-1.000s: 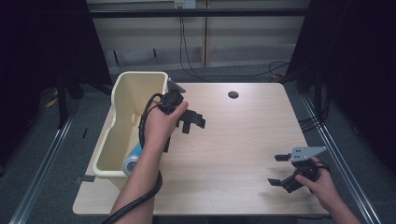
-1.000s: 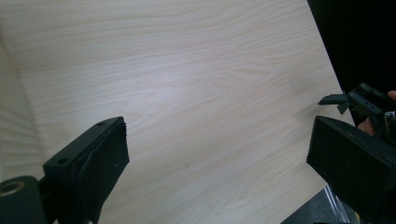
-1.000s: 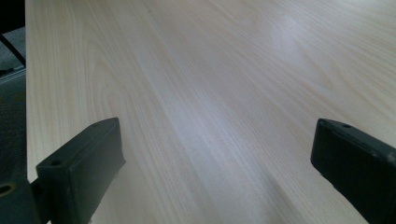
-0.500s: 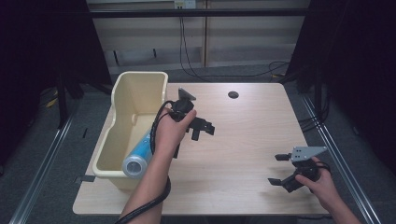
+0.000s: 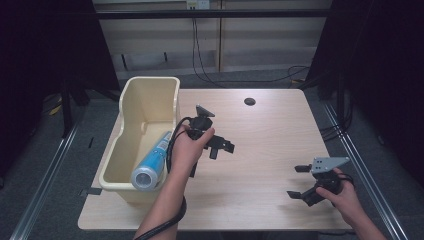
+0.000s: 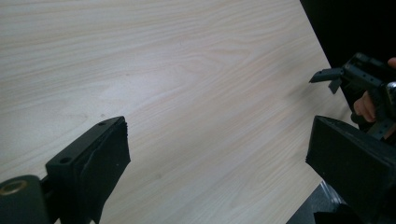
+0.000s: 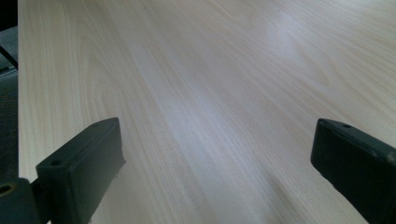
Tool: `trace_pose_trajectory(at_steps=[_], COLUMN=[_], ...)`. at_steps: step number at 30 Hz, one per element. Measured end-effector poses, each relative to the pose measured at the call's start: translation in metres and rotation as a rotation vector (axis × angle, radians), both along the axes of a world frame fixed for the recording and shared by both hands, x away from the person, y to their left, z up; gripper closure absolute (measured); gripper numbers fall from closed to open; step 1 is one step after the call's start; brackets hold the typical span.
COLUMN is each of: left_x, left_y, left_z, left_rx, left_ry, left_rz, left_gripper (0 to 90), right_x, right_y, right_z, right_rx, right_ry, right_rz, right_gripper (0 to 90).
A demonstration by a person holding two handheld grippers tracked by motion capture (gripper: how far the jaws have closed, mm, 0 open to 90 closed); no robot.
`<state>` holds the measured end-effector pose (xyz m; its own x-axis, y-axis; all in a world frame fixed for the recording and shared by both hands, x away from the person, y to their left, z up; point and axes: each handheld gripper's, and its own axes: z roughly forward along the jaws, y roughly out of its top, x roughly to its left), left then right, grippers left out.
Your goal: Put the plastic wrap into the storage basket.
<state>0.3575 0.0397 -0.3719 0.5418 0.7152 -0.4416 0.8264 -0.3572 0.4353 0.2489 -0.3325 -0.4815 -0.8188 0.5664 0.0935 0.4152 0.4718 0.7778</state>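
On the pale wood tabletop [image 5: 260,130], a cream bin [image 5: 150,100] sits at 9 o'clock, along the left edge. Blue-and-white bottle [image 5: 152,162] lies tilted inside, its cap end resting on the bin's near rim. Left gripper [image 5: 222,146] held just right of the bin, near centre: jaws spread, nothing between. Right gripper [image 5: 300,181] at 4 o'clock, low over the wood: jaws spread, empty.
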Motion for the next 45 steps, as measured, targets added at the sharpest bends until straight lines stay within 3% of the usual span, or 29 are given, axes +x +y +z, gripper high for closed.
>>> trace_pose_trajectory(at_steps=[6, 20, 25, 29, 31, 35, 45], left_x=[-0.003, -0.012, -0.015, -0.017, -0.020, -0.022, -0.029], left_y=[-0.002, -0.004, -0.005, -0.005, -0.006, -0.005, -0.007], left_z=[-0.011, -0.035, -0.042, -0.046, -0.049, -0.055, -0.070], left_rx=[-0.006, 0.014, -0.012, -0.002, -0.019, 0.004, -0.022], left_ry=[0.001, -0.012, -0.003, -0.012, -0.016, -0.022, -0.018], left_rz=[0.005, -0.040, -0.048, -0.058, -0.042, -0.062, -0.097], left_gripper=[5.5, 5.6, 5.6, 5.7, 5.5, 5.5, 5.5], right_x=[0.000, 0.001, 0.001, 0.001, 0.001, 0.002, 0.004], right_y=[0.000, -0.001, -0.001, -0.001, -0.002, -0.002, -0.004], right_z=[0.000, -0.002, -0.003, -0.003, -0.004, -0.005, -0.007], right_rx=[-0.003, -0.011, -0.015, -0.016, -0.017, -0.022, -0.030], right_ry=[-0.001, -0.002, -0.001, 0.000, 0.002, 0.004, 0.002], right_rz=[-0.004, -0.009, -0.012, -0.013, -0.018, -0.025, -0.034], right_gripper=[2.4, 2.4, 2.4, 2.4, 2.4, 2.4, 2.4])
